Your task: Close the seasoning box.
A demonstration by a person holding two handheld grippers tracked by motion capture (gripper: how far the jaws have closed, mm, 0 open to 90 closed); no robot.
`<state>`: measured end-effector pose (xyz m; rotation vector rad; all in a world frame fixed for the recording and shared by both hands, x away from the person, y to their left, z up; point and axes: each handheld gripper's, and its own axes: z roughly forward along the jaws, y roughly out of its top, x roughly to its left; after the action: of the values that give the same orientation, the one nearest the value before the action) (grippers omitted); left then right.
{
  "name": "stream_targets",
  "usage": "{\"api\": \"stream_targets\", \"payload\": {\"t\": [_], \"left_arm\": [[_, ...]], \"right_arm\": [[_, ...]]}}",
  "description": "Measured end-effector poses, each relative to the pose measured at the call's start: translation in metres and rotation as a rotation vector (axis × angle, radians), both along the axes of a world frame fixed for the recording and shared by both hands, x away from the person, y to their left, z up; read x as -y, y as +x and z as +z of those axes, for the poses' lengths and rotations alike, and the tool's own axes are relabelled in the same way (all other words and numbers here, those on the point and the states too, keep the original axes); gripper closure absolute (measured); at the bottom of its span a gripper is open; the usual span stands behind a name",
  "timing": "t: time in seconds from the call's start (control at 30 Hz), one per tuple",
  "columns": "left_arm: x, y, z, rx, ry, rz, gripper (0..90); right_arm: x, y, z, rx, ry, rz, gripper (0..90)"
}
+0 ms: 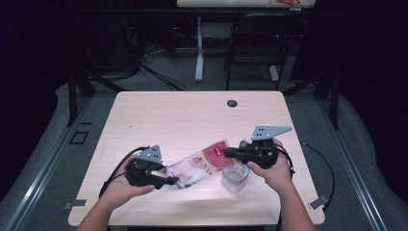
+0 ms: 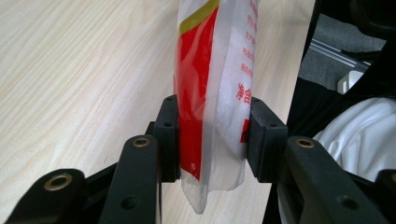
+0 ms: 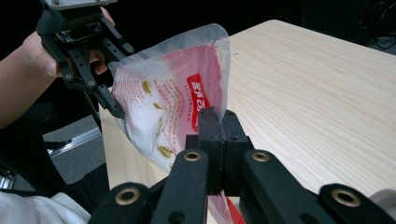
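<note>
Looks like the pouring step of a bag-into-cup job: big wooden table point(image 1: 159, 115) underneath, red-and-clear bag point(image 1: 202, 164) of white grains hung in the air between both tongs, tilted so the end at the right gripper point(image 1: 230, 153) sits higher than the end at the left gripper point(image 1: 169, 181). Small clear cup point(image 1: 235, 177) standing just below the right gripper, close under the bag's raised end, not touching as far as can be told. Probably still lining up, nothing seen falling into the cup yet. Next move likely calls for swinging an open corner over the cup's mouth and tipping slowly, keeping both grips firm so the slippery film doesn't slide out; whether the bag is already cut open can't be made out. Left tongs: roughly half apart, pads pressed on either side of the bag's plump lower end point(image 2: 212, 116). Right tongs: pinched tight together on the thin flat edge of the bag point(image 3: 175, 107), film squeezed between the pads point(image 3: 208, 122)
</note>
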<state>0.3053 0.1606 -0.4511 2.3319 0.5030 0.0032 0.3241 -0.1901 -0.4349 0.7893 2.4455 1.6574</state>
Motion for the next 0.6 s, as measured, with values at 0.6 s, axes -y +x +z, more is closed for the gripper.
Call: {"api": "stream_targets", "payload": {"t": [0.6], "left_arm": [[0.005, 0.01, 0.028, -0.016, 0.076, -0.025, 62.8]], "right_arm": [[0.005, 0.003, -0.001, -0.004, -0.011, -0.01, 90.0]]}}
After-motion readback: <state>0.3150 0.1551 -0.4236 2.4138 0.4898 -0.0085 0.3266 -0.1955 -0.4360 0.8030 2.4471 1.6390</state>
